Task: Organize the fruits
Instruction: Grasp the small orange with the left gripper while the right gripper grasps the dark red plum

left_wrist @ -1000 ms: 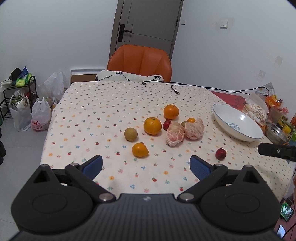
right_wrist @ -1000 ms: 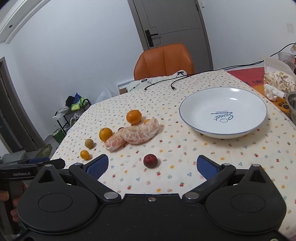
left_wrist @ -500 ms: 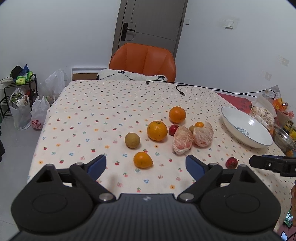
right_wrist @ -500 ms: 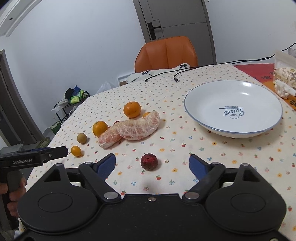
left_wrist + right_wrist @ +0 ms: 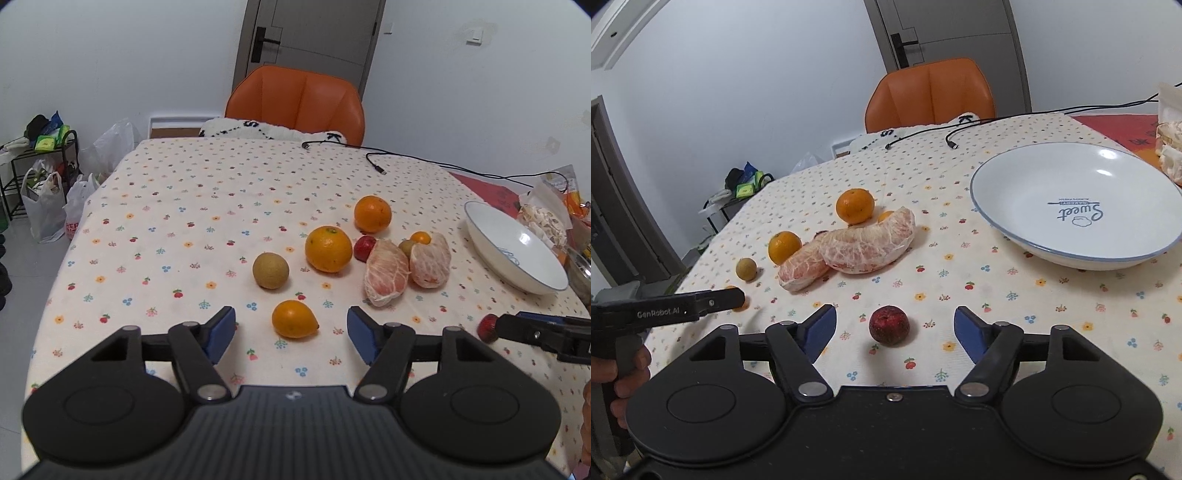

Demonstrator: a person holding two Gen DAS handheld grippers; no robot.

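Observation:
My left gripper [image 5: 291, 334] is open, its blue pads either side of a small orange citrus [image 5: 294, 319] on the flowered tablecloth. Beyond it lie a brown round fruit [image 5: 270, 270], two oranges [image 5: 328, 249] [image 5: 372, 213] and two peeled pomelo pieces [image 5: 387, 272] [image 5: 430, 260]. My right gripper [image 5: 894, 329] is open around a dark red fruit [image 5: 889, 325], not touching it. A white bowl [image 5: 1075, 201] with blue rim stands empty at the right. The left gripper's finger [image 5: 713, 300] shows at the left of the right wrist view.
An orange chair [image 5: 295, 107] stands at the table's far end with a white cushion. A black cable [image 5: 373, 158] lies across the far cloth. Snack bags [image 5: 546, 218] crowd the right edge. Plastic bags and a rack [image 5: 44, 177] sit on the floor at left.
Both grippers have moved forward and lower toward the table. The small orange citrus now sits between the left pads, and the red fruit between the right pads.

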